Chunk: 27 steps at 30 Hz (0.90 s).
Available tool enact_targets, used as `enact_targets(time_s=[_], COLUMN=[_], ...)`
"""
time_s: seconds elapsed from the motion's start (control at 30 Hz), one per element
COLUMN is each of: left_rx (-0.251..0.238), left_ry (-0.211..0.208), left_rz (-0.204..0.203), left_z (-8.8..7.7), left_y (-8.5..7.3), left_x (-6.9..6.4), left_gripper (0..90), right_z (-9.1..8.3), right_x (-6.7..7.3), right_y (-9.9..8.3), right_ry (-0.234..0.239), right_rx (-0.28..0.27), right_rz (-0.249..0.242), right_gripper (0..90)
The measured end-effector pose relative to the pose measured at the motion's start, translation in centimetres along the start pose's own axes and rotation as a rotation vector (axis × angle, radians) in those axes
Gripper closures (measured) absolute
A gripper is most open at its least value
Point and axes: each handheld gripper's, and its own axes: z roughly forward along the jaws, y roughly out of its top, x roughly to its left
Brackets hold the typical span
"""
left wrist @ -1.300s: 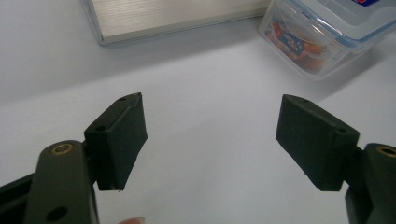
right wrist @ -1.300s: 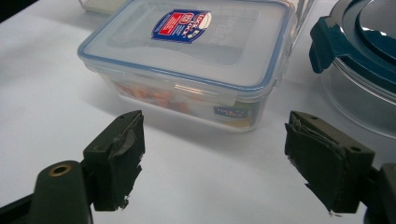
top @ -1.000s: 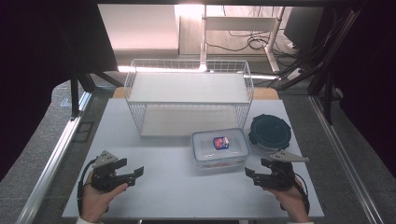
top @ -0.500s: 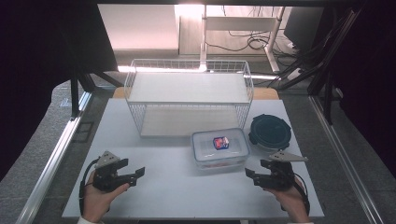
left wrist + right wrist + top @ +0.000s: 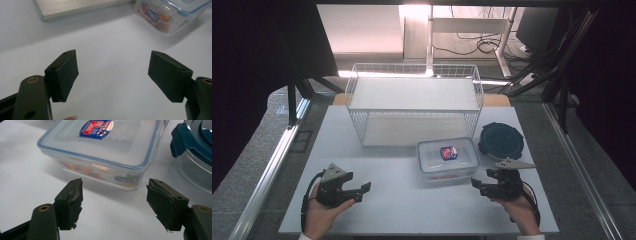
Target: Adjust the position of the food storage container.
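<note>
At the near edge of the white table (image 5: 402,200), the left gripper (image 5: 364,189) rests in a person's hand, jaws apart over bare tabletop with nothing between them. Opposite, the right gripper (image 5: 475,184) points at the clear rectangular plastic food box with a blue-rimmed lid (image 5: 447,160) just ahead of it; its jaws, which have just been closing, remain apart and empty. Just right of the box sits a round dark-lidded container (image 5: 501,141). Behind stands a white wire basket (image 5: 414,107).
</note>
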Motion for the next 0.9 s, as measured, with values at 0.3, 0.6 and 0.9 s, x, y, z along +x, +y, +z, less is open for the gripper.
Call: enact_targets(time_s=[0.3, 0.6, 0.9], left_rx=[0.003, -0.032, -0.028], left_ry=[0.026, 0.027, 0.000], left_rz=[-0.004, -0.024, 0.003], left_z=[-0.3, -2.2, -2.3], left_y=[-0.2, 0.1, -0.2], left_x=[0.7, 1.3, 0.6], left_gripper=[23.5, 23.9, 24.2], right_z=[-0.1, 0.3, 0.3], right_x=[0.3, -0.2, -2.0], right_y=[0.7, 2.6, 7.1], right_ry=[-0.004, -0.068, -0.104], right_rx=[0.009, 0.027, 0.081], right_rz=[-0.009, 0.047, 0.054], right_gripper=[31.9, 37.2, 50.5])
